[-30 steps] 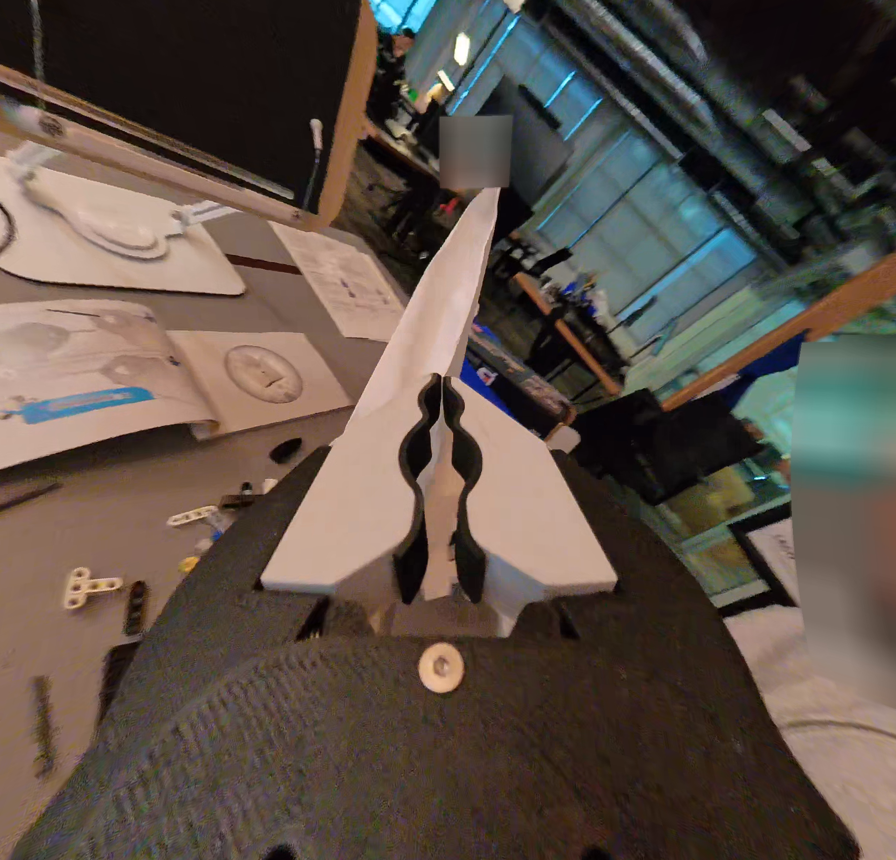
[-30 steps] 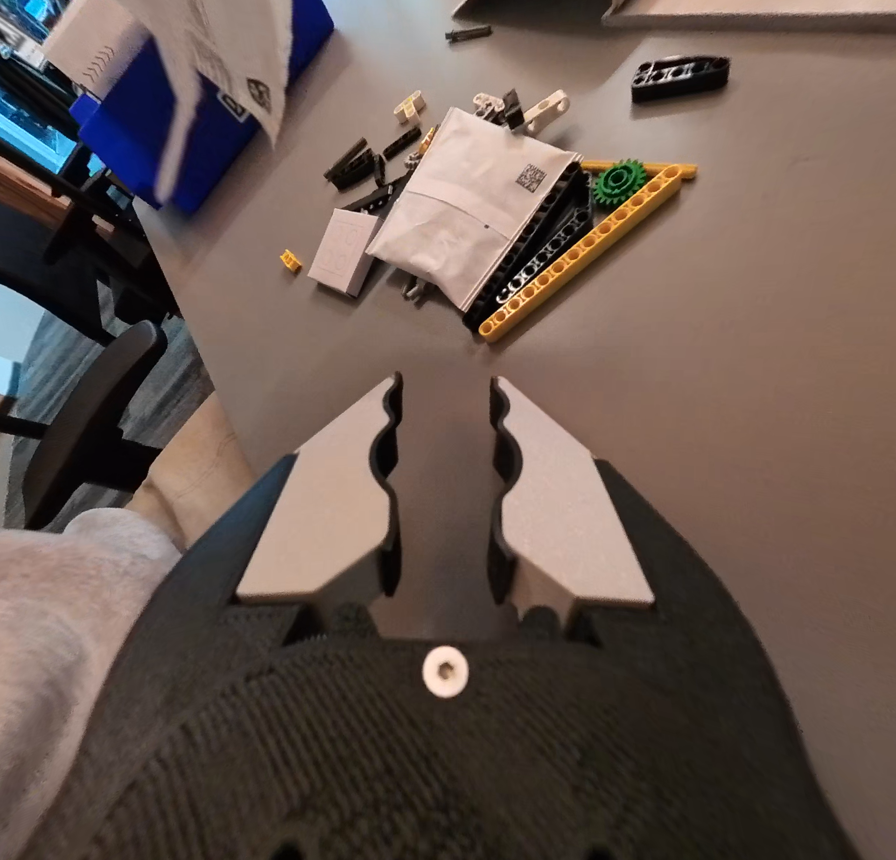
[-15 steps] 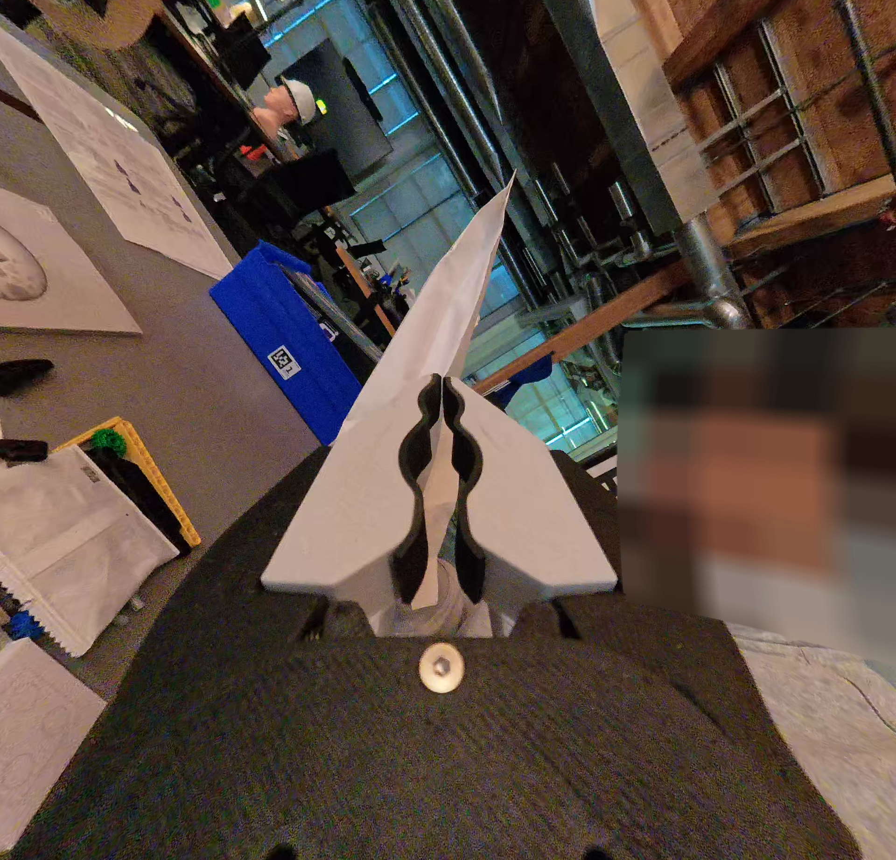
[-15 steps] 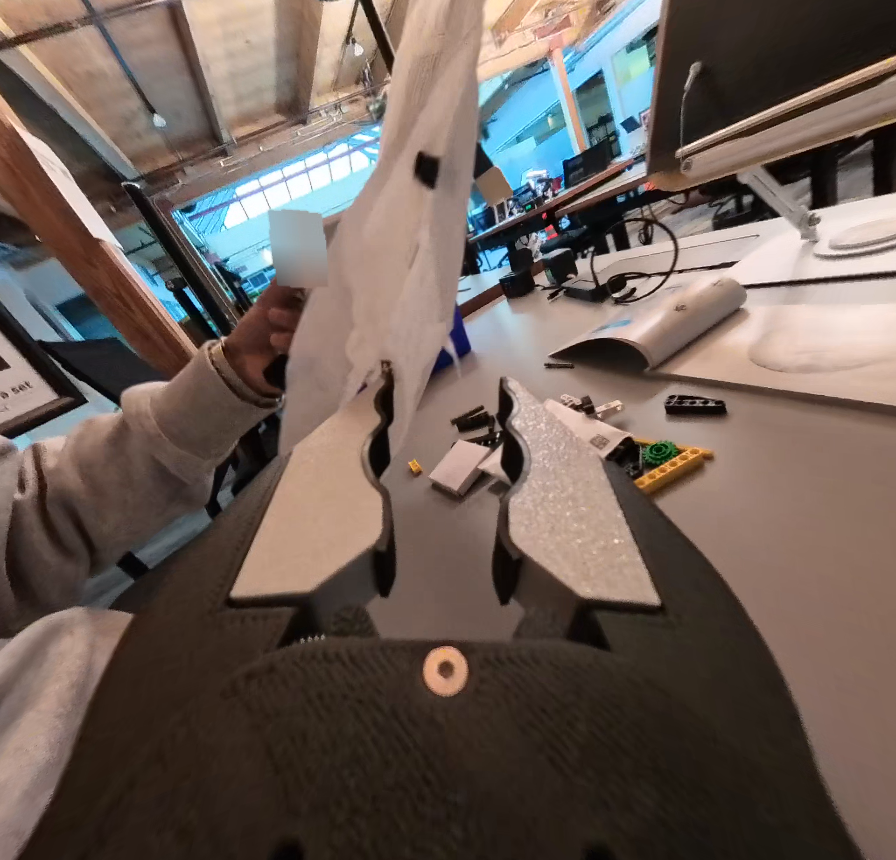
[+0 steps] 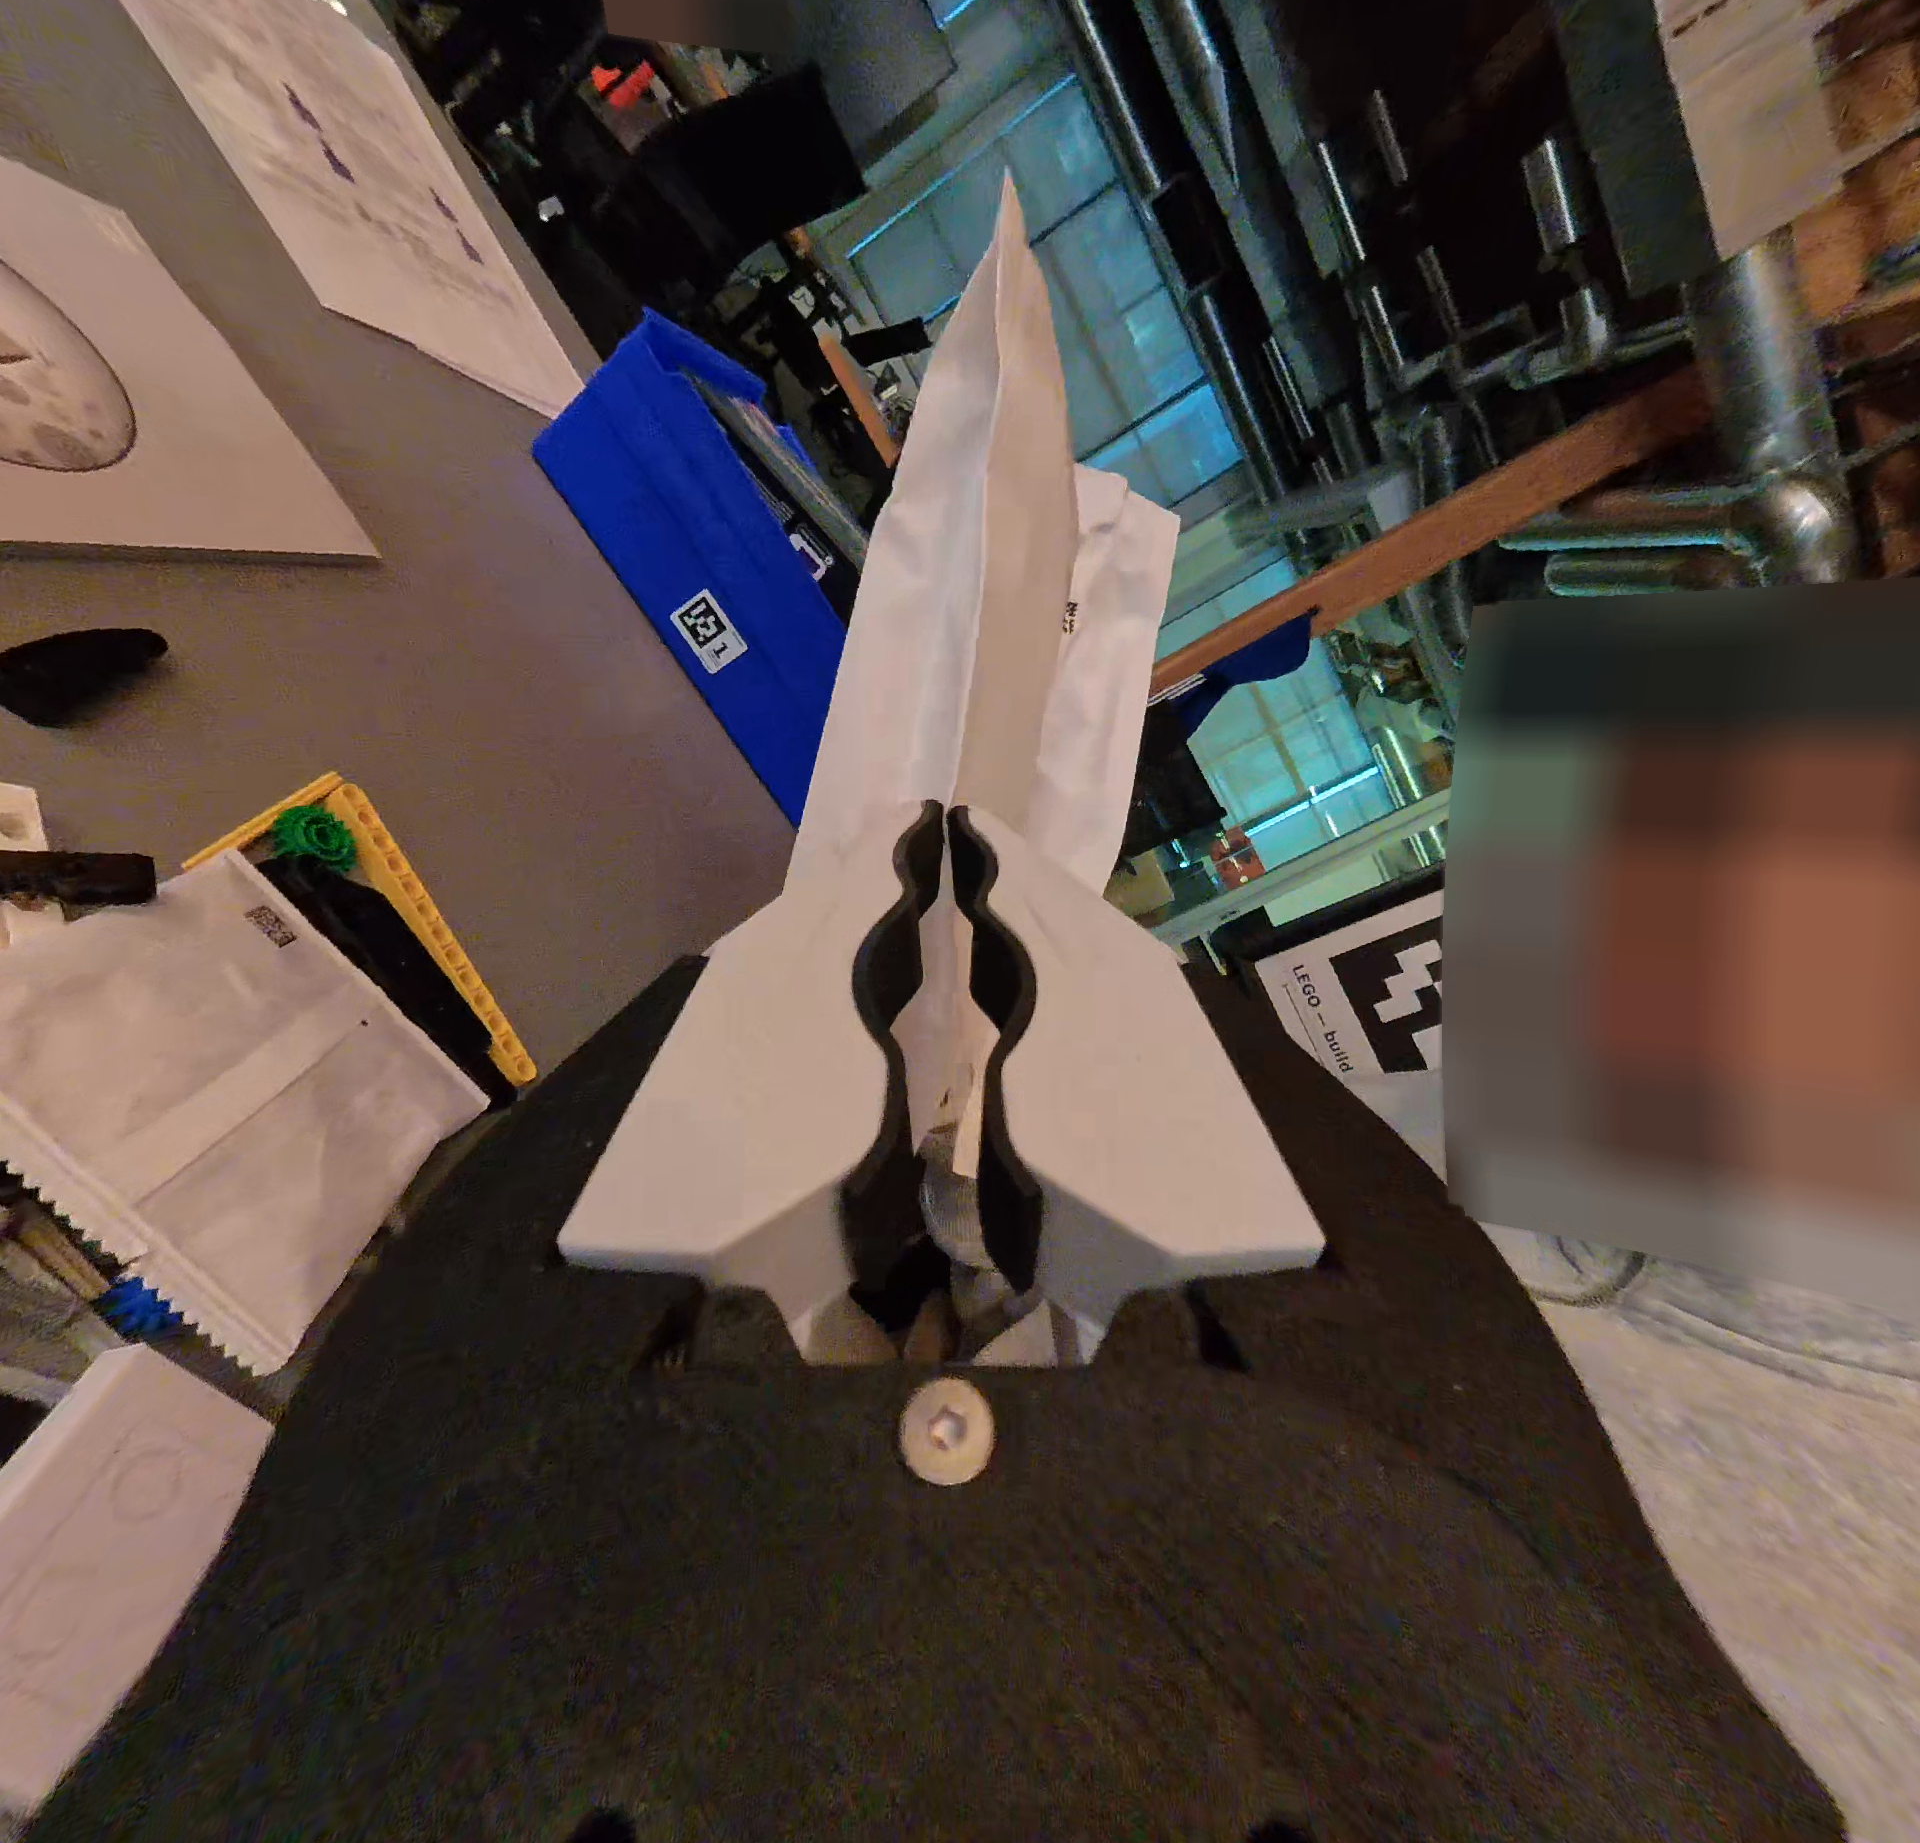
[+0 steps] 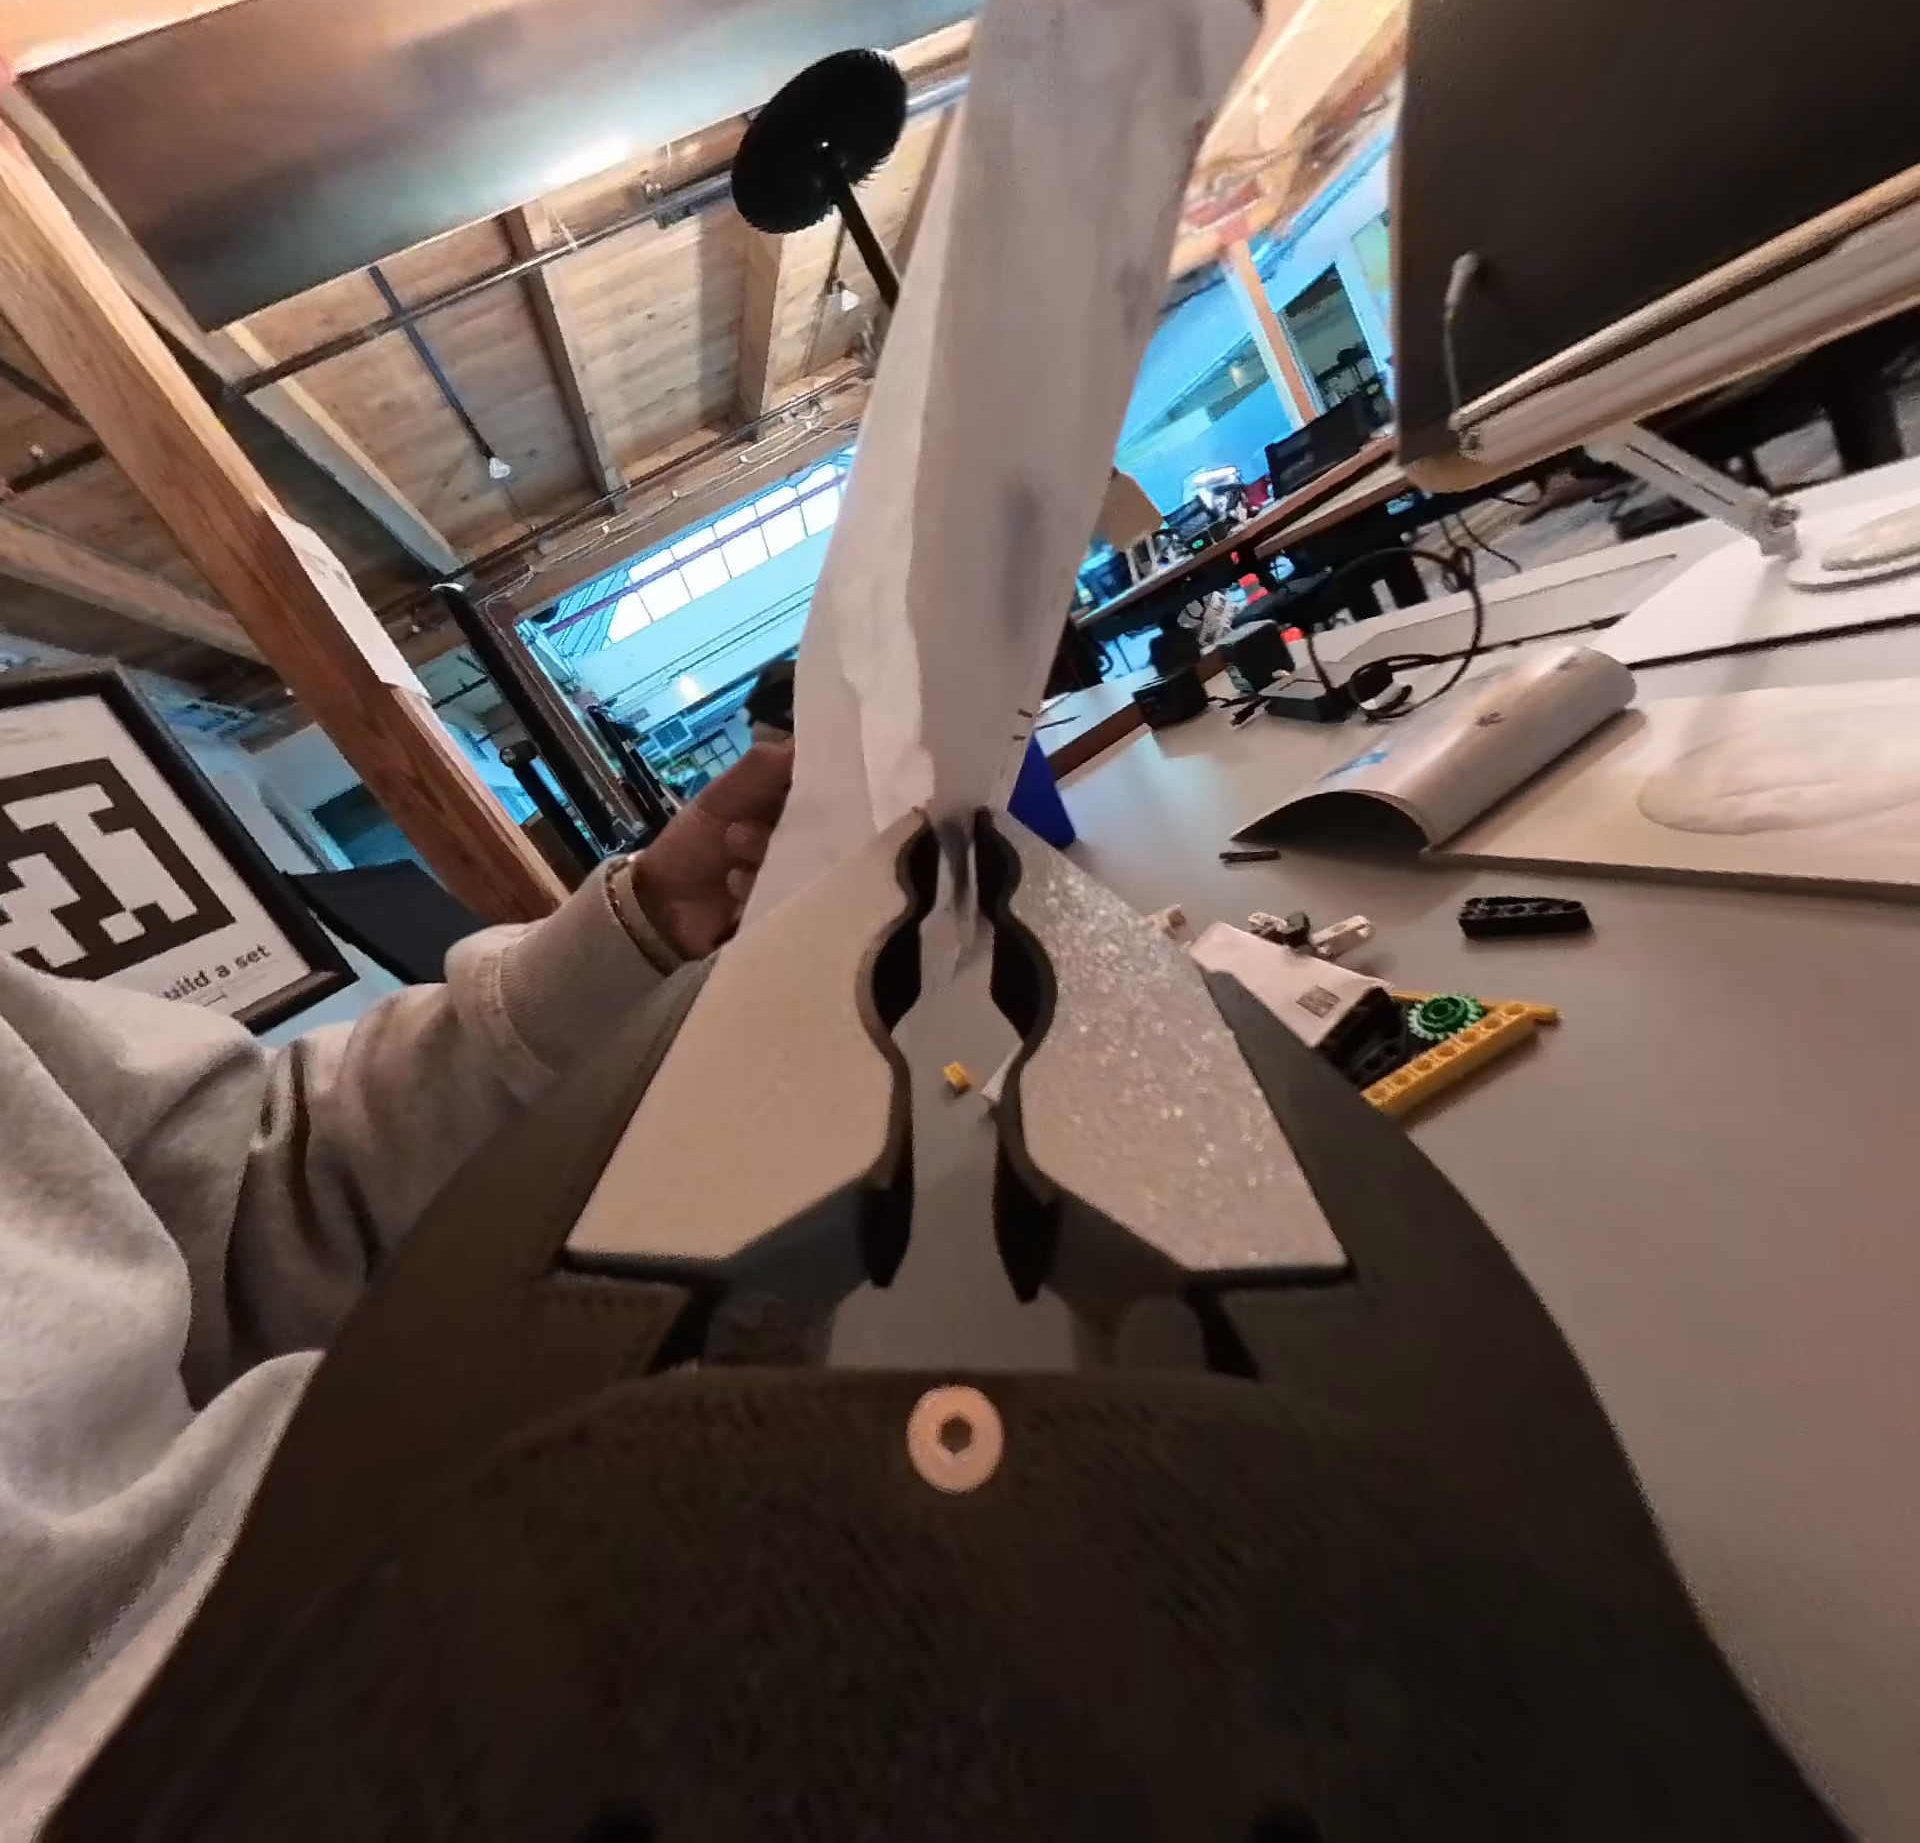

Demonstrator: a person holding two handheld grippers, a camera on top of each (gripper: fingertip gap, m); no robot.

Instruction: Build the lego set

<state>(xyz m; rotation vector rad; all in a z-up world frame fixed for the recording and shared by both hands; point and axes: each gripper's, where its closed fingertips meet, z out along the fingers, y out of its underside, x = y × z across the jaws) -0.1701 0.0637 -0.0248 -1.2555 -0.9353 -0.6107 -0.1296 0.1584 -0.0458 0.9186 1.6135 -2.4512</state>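
Observation:
My left gripper [image 5: 945, 817] is shut on a white paper bag [image 5: 977, 588] and holds it up off the table, edge on to the camera. My right gripper [image 6: 951, 827] is shut on the same white paper bag [image 6: 966, 505] at its lower corner; the bag rises up and away from it. On the grey table [image 6: 1610, 1222] lies a pile of lego parts: a yellow beam [image 6: 1455, 1050], a green gear [image 6: 1439, 1014], black beams and another white paper bag [image 5: 208, 1055]. The yellow beam [image 5: 436, 952] and green gear [image 5: 312, 837] also show in the left wrist view.
A blue bin [image 5: 707, 567] stands at the table's far edge. An open instruction booklet [image 6: 1507, 754] and a loose black part [image 6: 1522, 915] lie beyond the pile. A white box [image 5: 94, 1544] lies near me. A person's hand [image 6: 717, 858] and grey sleeve are left of the bag.
My right gripper swung up from over the table, came to the hanging bag and shut on its lower corner. My left gripper turned with the bag still in it.

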